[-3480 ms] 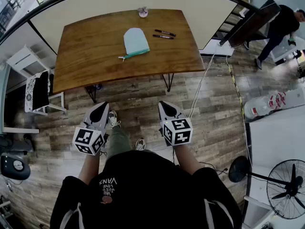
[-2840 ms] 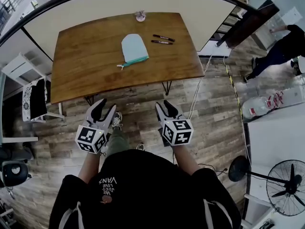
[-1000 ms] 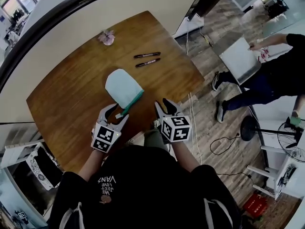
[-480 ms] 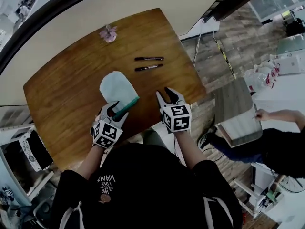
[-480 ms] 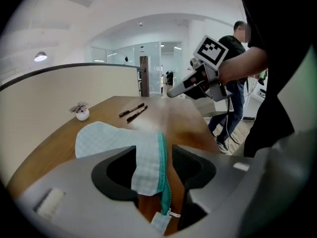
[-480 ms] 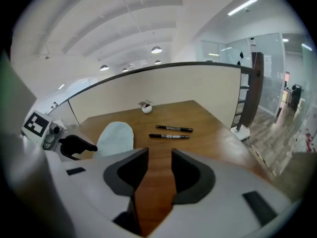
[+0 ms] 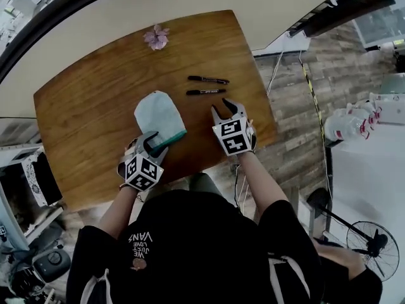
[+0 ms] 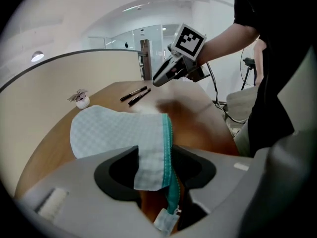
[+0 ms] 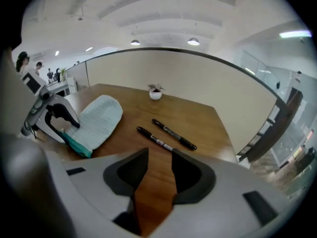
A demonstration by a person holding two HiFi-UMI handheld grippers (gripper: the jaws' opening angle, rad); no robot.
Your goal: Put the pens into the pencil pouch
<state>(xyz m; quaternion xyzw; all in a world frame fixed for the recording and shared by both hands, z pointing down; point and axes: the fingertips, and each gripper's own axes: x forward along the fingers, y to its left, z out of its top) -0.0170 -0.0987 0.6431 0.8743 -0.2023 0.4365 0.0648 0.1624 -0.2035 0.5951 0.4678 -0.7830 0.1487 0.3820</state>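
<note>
Both claws have reached the table [image 7: 88, 106], jaws wide apart: left claw [image 7: 152, 145] around the pencil pouch [image 7: 158, 113] zip end, right claw [image 7: 223, 109] empty, pens [image 7: 204, 92] lying crosswise just ahead.

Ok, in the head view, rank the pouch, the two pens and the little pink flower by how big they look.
1. pencil pouch, clearly largest.
2. far pen and near pen: alike in length, no ranking between them.
3. pink flower, shortest across, though it lies farthest from the camera.
</note>
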